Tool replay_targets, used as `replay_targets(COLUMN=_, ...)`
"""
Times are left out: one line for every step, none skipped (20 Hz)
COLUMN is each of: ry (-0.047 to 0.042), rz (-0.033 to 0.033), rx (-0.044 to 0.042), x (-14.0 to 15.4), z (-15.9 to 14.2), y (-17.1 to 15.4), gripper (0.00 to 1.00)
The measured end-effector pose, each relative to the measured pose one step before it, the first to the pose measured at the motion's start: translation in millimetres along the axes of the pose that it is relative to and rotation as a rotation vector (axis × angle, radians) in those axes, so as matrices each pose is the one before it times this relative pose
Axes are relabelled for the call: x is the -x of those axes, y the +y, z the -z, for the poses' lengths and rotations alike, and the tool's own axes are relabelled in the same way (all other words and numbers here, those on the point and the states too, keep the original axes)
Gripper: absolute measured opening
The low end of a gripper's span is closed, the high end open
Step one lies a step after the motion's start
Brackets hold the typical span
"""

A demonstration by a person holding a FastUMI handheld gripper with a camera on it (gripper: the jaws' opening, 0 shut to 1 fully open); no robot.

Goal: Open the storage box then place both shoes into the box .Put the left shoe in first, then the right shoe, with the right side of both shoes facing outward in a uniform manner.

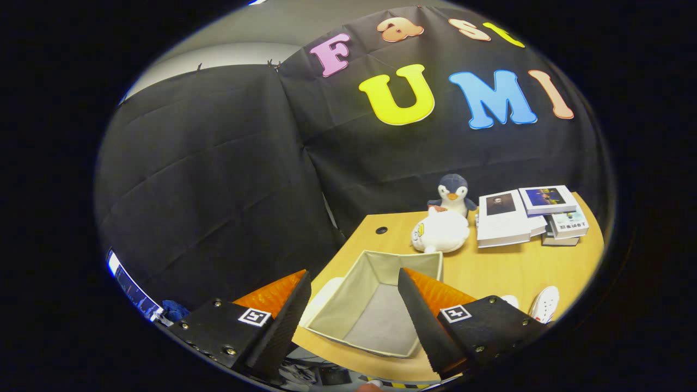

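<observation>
A wooden surface (506, 272) stands before black cloth walls. The storage box (375, 305), open and empty, sits near its front edge. The tool (354, 288) hangs above the box, fingers spread wide, gripping nothing. A white shoe (546, 303) lies right of the box; plush toys (444, 223) and books (523, 215) lie beyond it.

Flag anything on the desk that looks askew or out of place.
The open beige fabric storage box, seen between the open tool's fingers, overhangs the wooden desk's near edge. The white plush toy lies tipped on its side before the upright penguin plush.
</observation>
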State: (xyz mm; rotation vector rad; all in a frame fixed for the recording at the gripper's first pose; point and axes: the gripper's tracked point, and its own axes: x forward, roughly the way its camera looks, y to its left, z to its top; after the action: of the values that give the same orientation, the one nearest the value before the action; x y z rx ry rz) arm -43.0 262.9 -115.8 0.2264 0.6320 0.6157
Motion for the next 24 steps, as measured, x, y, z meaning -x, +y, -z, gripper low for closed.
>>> replay_targets(ry=-0.00085, rz=0.02261, rx=0.00781, x=4.03, z=0.77, y=-11.87, gripper=0.97)
replay_targets(ry=0.00024, rz=0.02202, rx=0.00427, x=4.00, z=2.22, y=-10.71, gripper=0.97)
replay_targets(ry=0.00212, rz=0.02104, rx=0.00156, x=4.03, z=0.77, y=-11.93, gripper=0.97)
replay_targets(ry=0.00083, rz=0.02125, rx=-0.00085, x=3.87, z=1.77, y=-12.02, gripper=0.97)
replay_targets(ry=0.00052, rz=0.02372, rx=-0.00142, x=3.53, z=0.30, y=-12.13, gripper=0.97)
replay_targets(ry=0.00346, rz=0.01955, rx=-0.00240, x=1.97, z=2.63, y=-11.70, gripper=0.97)
replay_targets(ry=0.00328, rz=0.01852, rx=-0.00461, x=2.77, z=1.62, y=-11.46, gripper=0.97)
replay_targets(ry=0.00486, rz=0.01673, rx=-0.00550, x=1.25, z=2.98, y=-11.90, gripper=0.97)
replay_targets(ry=0.00554, rz=0.01768, rx=-0.00540, x=0.19, z=2.71, y=-11.42, gripper=0.98)
replay_targets(ry=0.00698, rz=0.01584, rx=-0.00489, x=0.62, z=4.60, y=-10.32, gripper=0.97)
replay_targets(ry=0.00570, rz=0.01755, rx=-0.00317, x=-0.11, z=3.29, y=-10.79, gripper=0.97)
replay_targets(ry=0.00662, rz=0.01661, rx=-0.00073, x=-0.59, z=3.35, y=-9.87, gripper=0.98)
replay_targets(ry=0.01276, rz=0.00988, rx=-0.00075, x=-1.11, z=4.53, y=-8.05, gripper=0.98)
replay_targets(ry=0.01130, rz=0.00732, rx=-0.00484, x=-1.46, z=5.19, y=-6.88, gripper=0.98)
replay_targets(ry=0.01199, rz=0.00336, rx=-0.00502, x=-1.57, z=3.88, y=-6.12, gripper=0.98)
replay_targets(ry=0.00936, rz=0.00580, rx=-0.00532, x=-3.45, z=4.65, y=-6.24, gripper=0.98)
replay_targets(ry=0.01386, rz=0.00502, rx=-0.00566, x=-2.18, z=5.20, y=-6.23, gripper=0.98)
replay_targets(ry=0.01227, rz=0.00385, rx=-0.00779, x=-4.19, z=5.43, y=-6.19, gripper=0.98)
replay_targets(ry=0.01345, rz=0.00570, rx=-0.00919, x=-4.88, z=9.03, y=-4.24, gripper=0.98)
replay_targets(ry=0.01962, rz=0.00692, rx=-0.01140, x=-4.16, z=6.99, y=-6.77, gripper=0.98)
replay_targets(ry=0.01733, rz=0.00262, rx=-0.01269, x=-4.10, z=6.21, y=-5.50, gripper=0.98)
replay_targets(ry=0.01850, rz=0.00606, rx=-0.01017, x=-4.03, z=6.45, y=-5.82, gripper=0.98)
replay_targets(ry=0.01632, rz=0.00580, rx=-0.00570, x=-3.56, z=6.24, y=-5.50, gripper=0.98)
replay_targets(ry=0.01725, rz=0.00959, rx=-0.00146, x=-3.84, z=5.89, y=-6.51, gripper=0.98)
